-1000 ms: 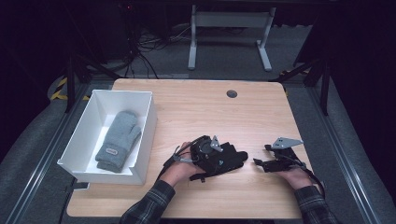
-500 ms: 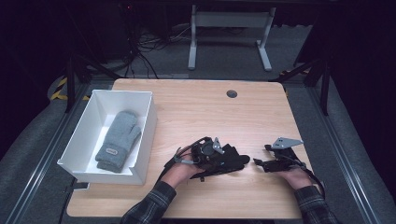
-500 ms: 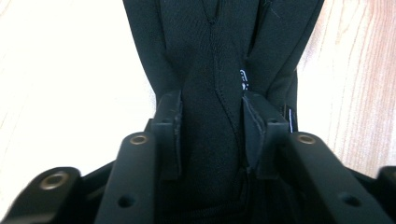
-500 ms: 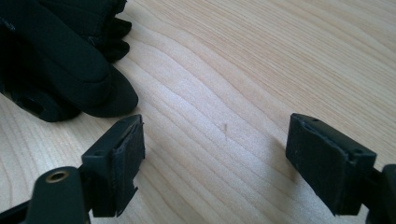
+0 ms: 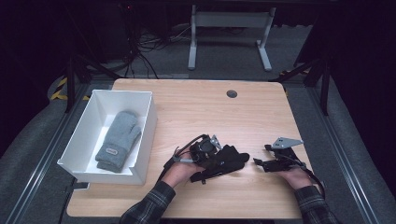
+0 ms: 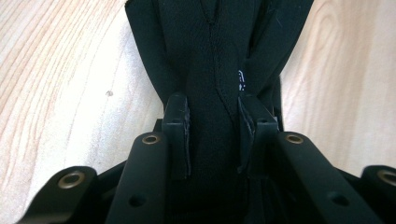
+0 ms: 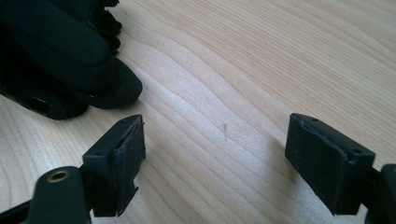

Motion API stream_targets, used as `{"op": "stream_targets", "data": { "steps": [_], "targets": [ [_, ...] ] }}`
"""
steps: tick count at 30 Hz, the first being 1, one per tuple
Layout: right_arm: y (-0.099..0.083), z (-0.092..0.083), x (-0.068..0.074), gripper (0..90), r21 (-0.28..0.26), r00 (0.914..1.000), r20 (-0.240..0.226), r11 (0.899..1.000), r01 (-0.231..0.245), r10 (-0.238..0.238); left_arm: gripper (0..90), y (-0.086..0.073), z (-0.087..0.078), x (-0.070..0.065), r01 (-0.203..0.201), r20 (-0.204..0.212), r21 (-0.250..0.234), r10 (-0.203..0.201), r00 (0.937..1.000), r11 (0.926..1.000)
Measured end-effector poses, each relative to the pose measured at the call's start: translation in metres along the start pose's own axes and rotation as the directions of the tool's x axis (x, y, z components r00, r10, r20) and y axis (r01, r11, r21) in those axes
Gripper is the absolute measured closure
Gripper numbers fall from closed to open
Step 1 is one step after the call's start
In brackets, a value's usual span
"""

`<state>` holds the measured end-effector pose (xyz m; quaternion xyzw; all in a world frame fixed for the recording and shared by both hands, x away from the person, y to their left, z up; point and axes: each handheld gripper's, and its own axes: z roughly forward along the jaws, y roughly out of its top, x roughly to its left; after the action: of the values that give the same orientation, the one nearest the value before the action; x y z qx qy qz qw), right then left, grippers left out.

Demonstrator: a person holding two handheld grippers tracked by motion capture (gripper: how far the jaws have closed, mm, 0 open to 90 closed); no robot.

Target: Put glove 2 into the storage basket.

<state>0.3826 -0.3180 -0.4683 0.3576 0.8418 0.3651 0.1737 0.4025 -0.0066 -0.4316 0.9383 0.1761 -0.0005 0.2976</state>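
- Left gripper (image 5: 219,161), held in the person's left hand (image 5: 180,171), has just been closing its jaws, and a black glove (image 6: 212,60) lies between them.
- Seen from the left gripper view, both pads (image 6: 180,135) press against the glove's fabric from either side, so the grip is narrow and clamped on the cloth.
- From the high view, the black glove (image 5: 231,158) rests on the wooden table (image 5: 196,107), to the right of the white box (image 5: 142,135) and near the table's front edge.
- Right gripper (image 5: 261,163), held in the right hand (image 5: 292,175), sits just right of the glove, pointing toward it.
- Its jaws stand wide apart in the right gripper view (image 7: 215,158), with bare tabletop between them and nothing held; the glove (image 7: 60,51) lies just beyond the left pad, not touching it.
- Inside the white box lies a grey mitten (image 5: 116,140), well apart from both grippers.
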Motion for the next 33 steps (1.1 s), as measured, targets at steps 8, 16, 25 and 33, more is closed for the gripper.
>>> {"op": "stream_targets", "data": {
  "steps": [8, 16, 25, 33],
  "targets": [
    [0.0, 0.0, 0.0, 20.7, 0.0, 1.0, 0.0, 1.0, 0.0, 0.0, 69.1, 0.006, -0.03, 0.0, 0.052, -0.027, -0.068, -0.054, 0.9982, 0.9963],
    [0.0, 0.0, 0.0, 20.7, 0.0, 1.0, 0.0, 1.0, -0.001, 0.001, 69.0, 0.016, -0.083, 0.005, 0.1, -0.082, -0.11, -0.109, 0.9907, 0.989],
    [0.0, 0.0, 0.0, 20.7, 0.0, 1.0, 0.0, 1.0, -0.001, 0.001, 68.9, 0.017, -0.144, 0.014, 0.144, -0.17, -0.149, -0.169, 0.9709, 0.9784],
    [0.0, 0.0, 0.0, 21.1, -0.001, 1.0, 0.001, 1.0, -0.001, 0.001, 68.9, -0.006, -0.209, 0.035, 0.213, -0.252, -0.191, -0.258, 0.9327, 0.9581]
  ]
}}
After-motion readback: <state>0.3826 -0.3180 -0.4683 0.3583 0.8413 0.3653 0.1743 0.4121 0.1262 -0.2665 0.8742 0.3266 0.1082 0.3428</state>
